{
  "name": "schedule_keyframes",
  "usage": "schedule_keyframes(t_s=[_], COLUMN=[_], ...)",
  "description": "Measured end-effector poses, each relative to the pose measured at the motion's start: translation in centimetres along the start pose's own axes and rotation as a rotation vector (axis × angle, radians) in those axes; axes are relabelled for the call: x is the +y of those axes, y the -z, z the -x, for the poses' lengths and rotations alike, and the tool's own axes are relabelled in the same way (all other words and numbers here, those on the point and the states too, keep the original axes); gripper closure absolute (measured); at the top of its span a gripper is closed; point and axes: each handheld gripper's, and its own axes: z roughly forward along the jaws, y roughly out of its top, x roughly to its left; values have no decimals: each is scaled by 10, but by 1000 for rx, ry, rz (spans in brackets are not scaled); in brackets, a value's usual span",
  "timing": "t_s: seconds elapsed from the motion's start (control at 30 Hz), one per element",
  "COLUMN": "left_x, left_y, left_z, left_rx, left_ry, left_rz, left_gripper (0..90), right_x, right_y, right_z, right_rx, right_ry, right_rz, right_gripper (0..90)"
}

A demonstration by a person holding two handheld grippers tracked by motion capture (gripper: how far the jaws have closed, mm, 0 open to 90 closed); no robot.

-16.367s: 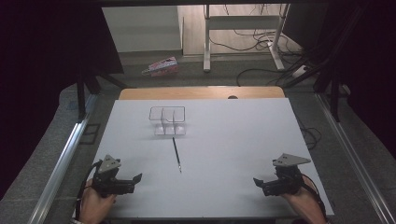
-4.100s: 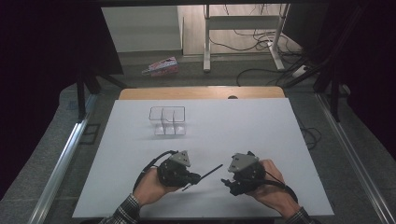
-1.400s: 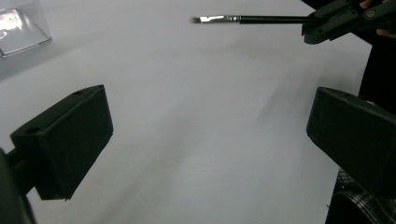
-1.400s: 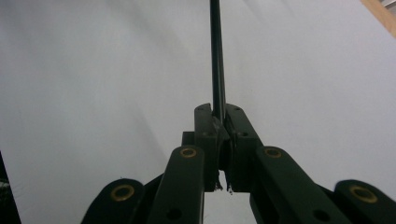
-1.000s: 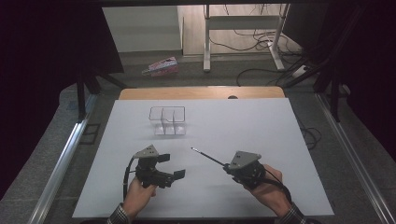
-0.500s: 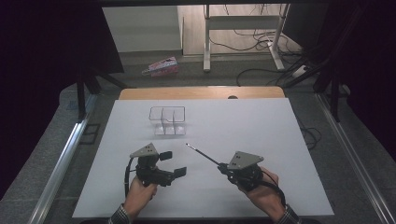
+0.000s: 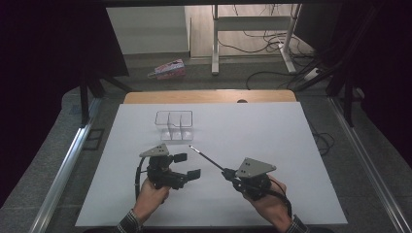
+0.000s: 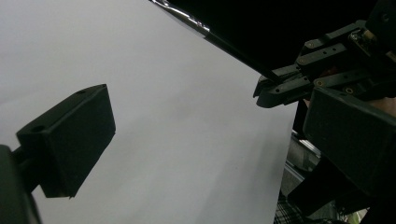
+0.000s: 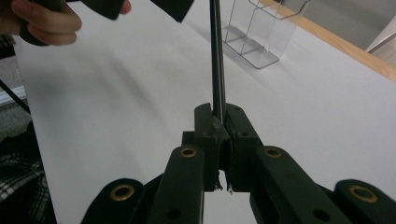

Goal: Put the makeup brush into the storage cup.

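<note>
Right tongs (image 9: pixel 219 122) clamping the thin black rod (image 7: pixel 206 157) | left tongs (image 7: pixel 186 165) hanging apart, empty | I'm aiming its tip at the far clear organizer (image 7: pixel 174 125), keeping it steady.

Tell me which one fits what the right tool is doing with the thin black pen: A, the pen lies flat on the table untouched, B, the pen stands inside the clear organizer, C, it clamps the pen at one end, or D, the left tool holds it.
C: the right tool is shut on one end of the pen, which juts out toward the clear organizer.
</note>
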Motion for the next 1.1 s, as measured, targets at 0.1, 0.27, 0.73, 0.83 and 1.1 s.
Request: schedule_keyframes(t_s=[0.1,0.27,0.73,0.83,1.1], left_x=[3,7,11,11,9], left_y=[-2,-4,3,5,6], left_z=[2,3,2,1,-4], left_rx=[-22,-62,-126,-136,-212], left_ry=[-4,16,55,67,135], left_rz=[0,15,62,72,103], left_gripper=[26,71,451,547,788], right_x=[0,1,3,3,1], right_y=[0,-1,-4,-5,-8], right_z=[-1,-4,-12,-12,-11], right_rx=[7,25,46,49,52], right_ry=[-8,-15,14,18,18], right_rz=[19,37,82,79,63], right_gripper=[849,849,849,849,846])
